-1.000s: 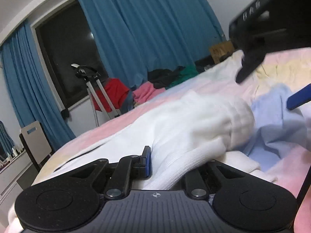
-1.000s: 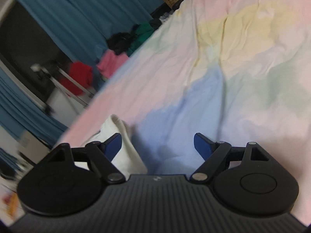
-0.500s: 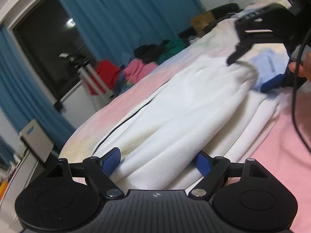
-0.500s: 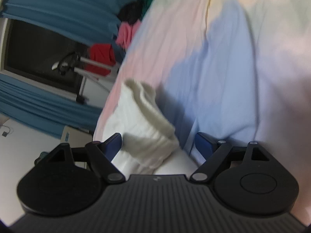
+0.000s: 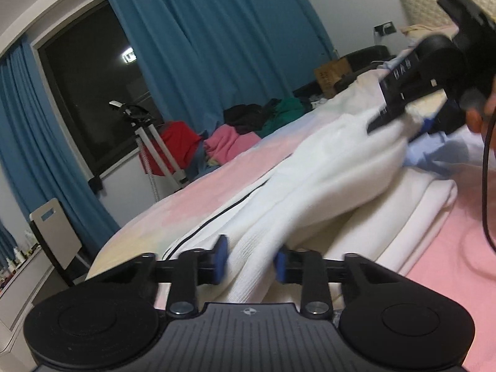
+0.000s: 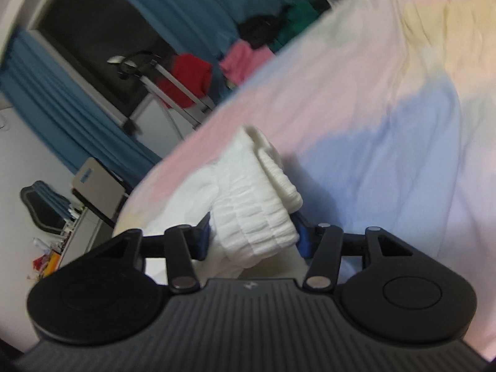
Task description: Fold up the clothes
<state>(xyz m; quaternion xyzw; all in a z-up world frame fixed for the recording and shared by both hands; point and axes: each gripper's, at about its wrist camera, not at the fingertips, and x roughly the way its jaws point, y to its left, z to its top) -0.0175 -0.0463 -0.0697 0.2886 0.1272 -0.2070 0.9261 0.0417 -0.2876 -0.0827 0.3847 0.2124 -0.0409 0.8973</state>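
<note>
A white knit garment (image 5: pixel 325 179) lies stretched across the pastel bed sheet (image 5: pixel 217 183), over folded white layers. My left gripper (image 5: pixel 249 262) is shut on a fold of the garment at its near end. My right gripper (image 6: pixel 252 237) is shut on the ribbed cuff (image 6: pixel 263 198) at the far end. The right gripper also shows in the left wrist view (image 5: pixel 412 105), at the upper right, with the cloth running between the two grippers.
The pastel sheet (image 6: pixel 387 108) spreads beyond the cuff. Piled clothes (image 5: pixel 235 139) in pink, red, black and green lie past the bed's far edge. A metal stand (image 5: pixel 152 145), blue curtains and a dark window stand behind. A cable (image 5: pixel 485 186) hangs at right.
Both grippers have closed onto the white garment: the left on a near fold, the right on the ribbed cuff. The garment is now drawn out between them.
</note>
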